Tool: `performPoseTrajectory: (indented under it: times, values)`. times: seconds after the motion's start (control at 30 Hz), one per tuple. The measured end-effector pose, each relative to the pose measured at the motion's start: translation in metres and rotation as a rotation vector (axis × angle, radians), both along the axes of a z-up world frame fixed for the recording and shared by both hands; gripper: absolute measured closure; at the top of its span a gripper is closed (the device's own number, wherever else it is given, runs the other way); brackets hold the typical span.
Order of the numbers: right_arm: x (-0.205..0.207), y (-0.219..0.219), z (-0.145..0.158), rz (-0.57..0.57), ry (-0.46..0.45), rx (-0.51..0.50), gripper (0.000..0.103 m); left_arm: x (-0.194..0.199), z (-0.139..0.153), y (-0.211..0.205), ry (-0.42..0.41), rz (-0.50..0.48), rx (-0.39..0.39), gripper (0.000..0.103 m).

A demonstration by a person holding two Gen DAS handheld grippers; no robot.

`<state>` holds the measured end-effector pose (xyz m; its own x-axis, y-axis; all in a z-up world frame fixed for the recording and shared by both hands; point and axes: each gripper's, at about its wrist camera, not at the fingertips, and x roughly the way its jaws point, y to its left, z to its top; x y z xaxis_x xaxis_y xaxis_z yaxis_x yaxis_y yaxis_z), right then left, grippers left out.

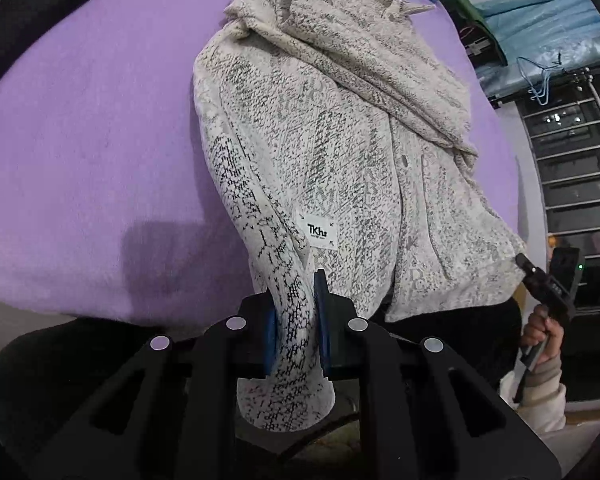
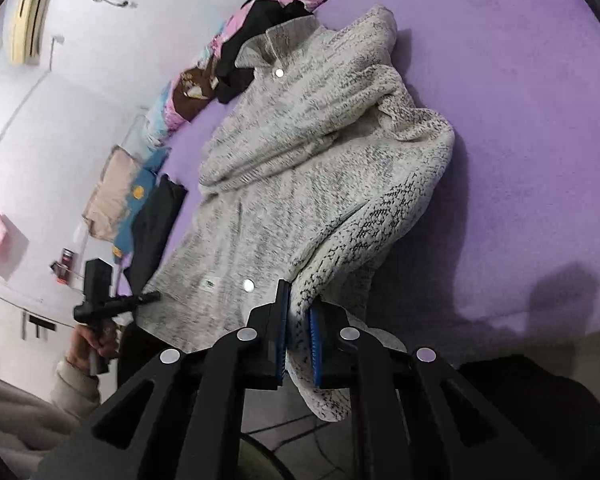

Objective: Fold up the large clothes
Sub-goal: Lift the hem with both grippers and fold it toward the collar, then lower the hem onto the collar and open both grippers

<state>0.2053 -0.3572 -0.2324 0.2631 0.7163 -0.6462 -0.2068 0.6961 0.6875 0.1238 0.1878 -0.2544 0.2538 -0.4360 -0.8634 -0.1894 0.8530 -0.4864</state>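
Left gripper (image 1: 296, 320) has its blue pads clamped on one cuff (image 1: 288, 360) of the speckled grey jacket (image 1: 332, 152), which lies spread on the purple bed (image 1: 80, 140), its hem hanging over the near edge. Over on the right, the right gripper (image 2: 298, 336) is pinched shut on the other cuff (image 2: 324, 392), sleeve draped across the jacket's body.
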Motion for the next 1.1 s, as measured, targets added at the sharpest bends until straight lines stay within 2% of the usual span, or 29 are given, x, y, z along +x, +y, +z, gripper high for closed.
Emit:
performPoseTrajectory:
  times: [0.2,0.47,0.83,0.9,1.0,1.1]
  values:
    - [0.011,0.008,0.016,0.016,-0.026,-0.023,0.094,0.008,0.022,0.001,-0.037,-0.003,0.015,0.089]
    - [0.033,0.020,0.048,0.033,-0.096,-0.018,0.094,0.028,0.056,0.010,-0.097,0.012,-0.003,0.090]
    - [0.080,0.020,0.079,0.030,-0.141,0.054,0.094,0.062,0.094,0.022,-0.153,0.027,0.003,0.090]
    - [0.090,0.023,0.085,0.040,-0.154,0.046,0.094,0.072,0.102,0.025,-0.167,0.026,-0.015,0.090]
    - [0.104,0.026,0.090,0.038,-0.160,0.055,0.094,0.089,0.110,0.030,-0.184,0.031,-0.082,0.090]
    - [0.114,0.027,0.096,0.030,-0.171,0.090,0.094,0.105,0.123,0.030,-0.213,0.019,-0.109,0.091]
